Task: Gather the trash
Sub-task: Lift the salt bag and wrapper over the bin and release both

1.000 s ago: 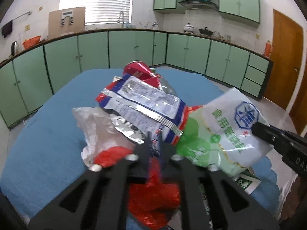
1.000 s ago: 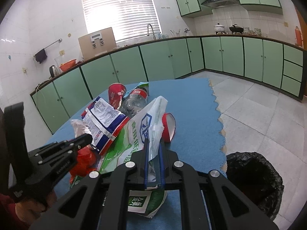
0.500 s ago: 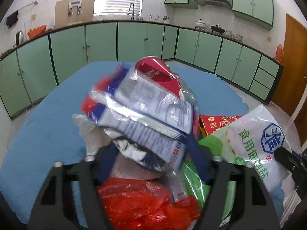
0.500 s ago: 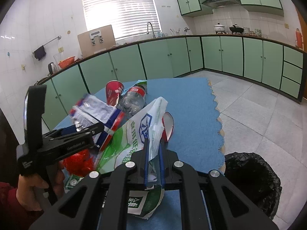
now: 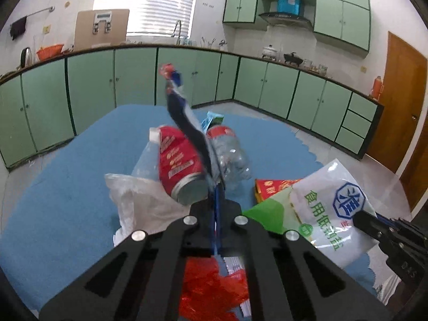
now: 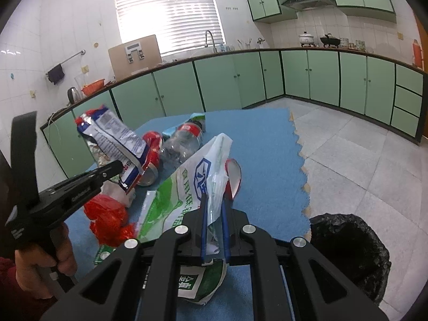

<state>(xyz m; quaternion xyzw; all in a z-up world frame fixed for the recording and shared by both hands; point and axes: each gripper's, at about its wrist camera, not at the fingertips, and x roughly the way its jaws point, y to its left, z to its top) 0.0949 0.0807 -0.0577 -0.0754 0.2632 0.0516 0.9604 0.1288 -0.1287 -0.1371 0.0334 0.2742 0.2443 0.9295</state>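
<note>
A blue mat (image 6: pixel 267 144) covers the table in a green-cabineted kitchen; a black-lined bin (image 6: pixel 350 254) stands on the floor, near right. The left gripper (image 5: pixel 217 195) has just clamped shut on a snack wrapper (image 6: pixel 115 139), lifted above the litter, apparently clear of the can (image 5: pixel 179 168). The right gripper (image 6: pixel 214 203) pinches the salt bag (image 6: pixel 187 187).

Red plastic bag (image 5: pixel 211 289) partly hidden behind gripper body; trash bin (image 6: pixel 350 256) cut by the lens edge; snack wrapper (image 5: pixel 184 123) motion-blurred.
</note>
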